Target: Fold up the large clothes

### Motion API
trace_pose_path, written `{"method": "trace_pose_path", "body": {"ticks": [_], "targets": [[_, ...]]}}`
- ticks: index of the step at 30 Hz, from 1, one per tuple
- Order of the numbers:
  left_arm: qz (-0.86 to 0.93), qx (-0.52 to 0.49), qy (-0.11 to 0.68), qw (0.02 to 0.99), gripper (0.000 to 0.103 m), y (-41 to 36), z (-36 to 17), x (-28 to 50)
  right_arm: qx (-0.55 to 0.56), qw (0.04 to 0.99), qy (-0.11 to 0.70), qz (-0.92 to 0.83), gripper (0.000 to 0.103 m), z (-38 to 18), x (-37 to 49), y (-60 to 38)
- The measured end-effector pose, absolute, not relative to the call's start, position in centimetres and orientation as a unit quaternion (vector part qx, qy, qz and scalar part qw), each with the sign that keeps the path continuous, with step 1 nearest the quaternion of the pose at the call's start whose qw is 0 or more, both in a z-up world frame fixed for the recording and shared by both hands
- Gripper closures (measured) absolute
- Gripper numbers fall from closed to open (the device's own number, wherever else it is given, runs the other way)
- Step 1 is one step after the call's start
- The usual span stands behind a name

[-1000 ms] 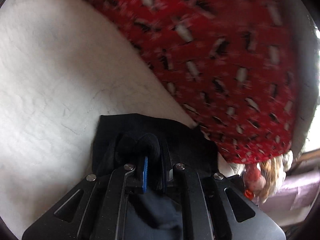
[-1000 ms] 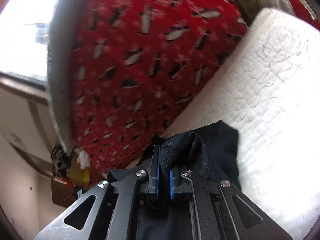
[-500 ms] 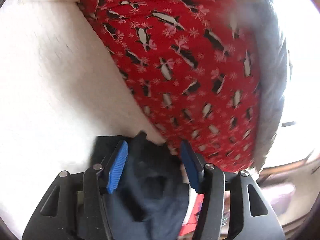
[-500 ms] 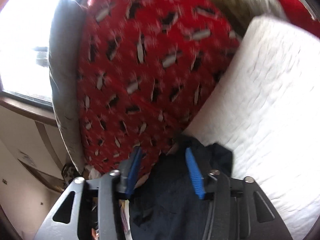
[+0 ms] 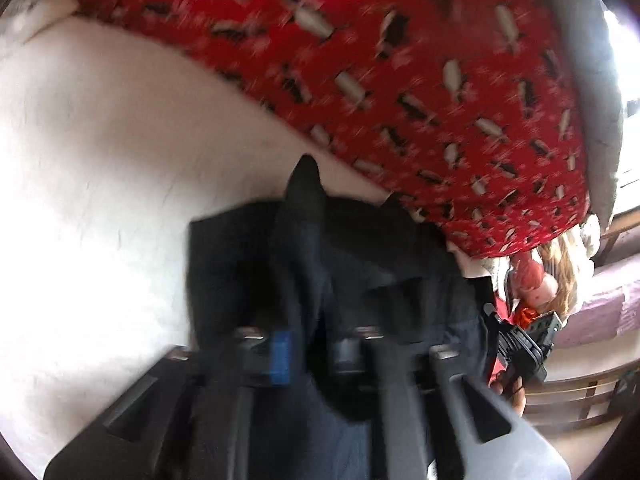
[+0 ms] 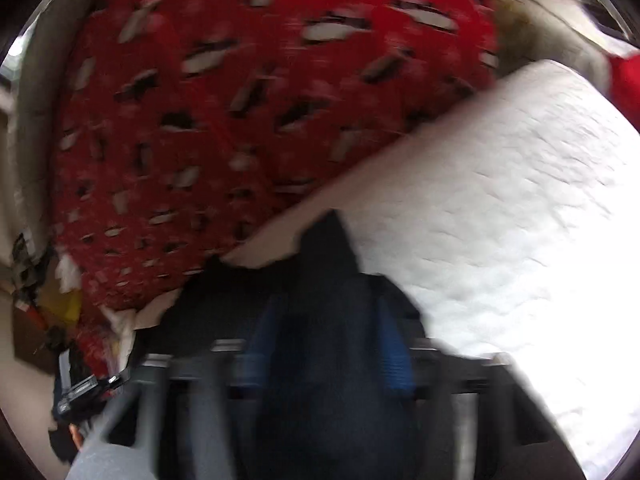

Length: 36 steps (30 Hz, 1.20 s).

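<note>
A dark navy garment lies bunched at the edge of a white quilted mattress. My left gripper is closing, and in the left wrist view its pads pinch a fold whose peak sticks up past the fingertips. In the right wrist view the same garment fills the gap of my right gripper. Its jaws are closing but the blue pads still stand apart on either side of the fold. Both views are blurred by motion.
A red blanket with a penguin print is draped beside the mattress. The other gripper and a hand show at the right of the left wrist view. Clutter and a wooden bench lie beyond.
Both grippers opened half a second ago and let the fold go. The left has since shut on the dark garment again, and both have rolled and shifted a little.
</note>
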<state>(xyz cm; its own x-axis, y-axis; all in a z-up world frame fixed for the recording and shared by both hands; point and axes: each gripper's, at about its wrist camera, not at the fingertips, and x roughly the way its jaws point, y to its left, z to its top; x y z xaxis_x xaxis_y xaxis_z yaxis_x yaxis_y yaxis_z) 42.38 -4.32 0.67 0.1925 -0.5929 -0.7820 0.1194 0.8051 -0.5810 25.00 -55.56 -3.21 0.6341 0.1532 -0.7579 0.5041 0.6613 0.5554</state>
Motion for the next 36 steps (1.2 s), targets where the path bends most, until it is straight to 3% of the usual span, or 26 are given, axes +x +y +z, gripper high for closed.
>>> {"method": "trace_pose_path", "body": {"ticks": [5, 7, 9, 12, 16, 17, 20, 22, 26, 31, 33, 35, 36], "targets": [[-0.194, -0.195, 0.574, 0.771, 0.096, -3.3, -0.5, 43.8, 0.405, 0.85, 0.314, -0.118, 0.097, 0.1, 22.9, -57.2], [-0.175, -0.215, 0.597, 0.753, 0.096, -3.2, -2.9, 44.4, 0.427, 0.824, 0.342, -0.146, 0.097, -2.4, 22.5, -58.6], [-0.175, -0.265, 0.596, 0.738, 0.093, -2.0, -3.7, 44.2, 0.431, 0.782, 0.421, -0.163, 0.096, -5.7, 22.9, -58.5], [-0.194, -0.307, 0.584, 0.726, 0.093, -0.2, -2.8, 44.2, 0.424, 0.795, 0.392, -0.187, 0.082, -4.1, 21.8, -57.7], [-0.223, -0.315, 0.553, 0.738, 0.093, 1.4, 0.3, 43.8, 0.371, 0.841, 0.358, -0.162, 0.08, 0.1, 21.5, -55.8], [-0.227, -0.313, 0.546, 0.743, 0.091, 1.3, 1.1, 43.7, 0.364, 0.85, 0.35, -0.152, 0.079, 0.9, 21.5, -55.2], [-0.239, -0.309, 0.547, 0.741, 0.077, 1.0, 1.7, 43.1, 0.365, 0.864, 0.334, -0.089, 0.062, 2.4, 23.2, -52.8], [-0.243, -0.284, 0.558, 0.741, 0.077, -0.4, 1.2, 42.3, 0.356, 0.862, 0.359, -0.036, 0.062, 2.5, 25.8, -49.8], [-0.194, -0.137, 0.571, 0.786, 0.077, -2.9, -0.2, 40.9, 0.307, 0.852, 0.422, 0.048, 0.062, 1.6, 31.0, -42.4], [-0.218, -0.198, 0.58, 0.76, 0.077, -1.3, -1.7, 40.9, 0.271, 0.836, 0.471, 0.07, 0.055, -0.7, 36.9, -35.8], [-0.229, -0.219, 0.581, 0.75, 0.077, -0.7, -1.8, 41.1, 0.235, 0.835, 0.495, 0.05, 0.044, -2.0, 39.1, -34.2], [-0.24, -0.231, 0.579, 0.744, 0.077, -0.2, -1.6, 41.5, 0.198, 0.822, 0.532, 0.045, 0.05, -3.8, 39.9, -32.2], [-0.248, -0.238, 0.576, 0.741, 0.077, -0.1, -1.2, 41.8, 0.16, 0.824, 0.543, 0.032, 0.069, -4.3, 40.1, -31.4]]}}
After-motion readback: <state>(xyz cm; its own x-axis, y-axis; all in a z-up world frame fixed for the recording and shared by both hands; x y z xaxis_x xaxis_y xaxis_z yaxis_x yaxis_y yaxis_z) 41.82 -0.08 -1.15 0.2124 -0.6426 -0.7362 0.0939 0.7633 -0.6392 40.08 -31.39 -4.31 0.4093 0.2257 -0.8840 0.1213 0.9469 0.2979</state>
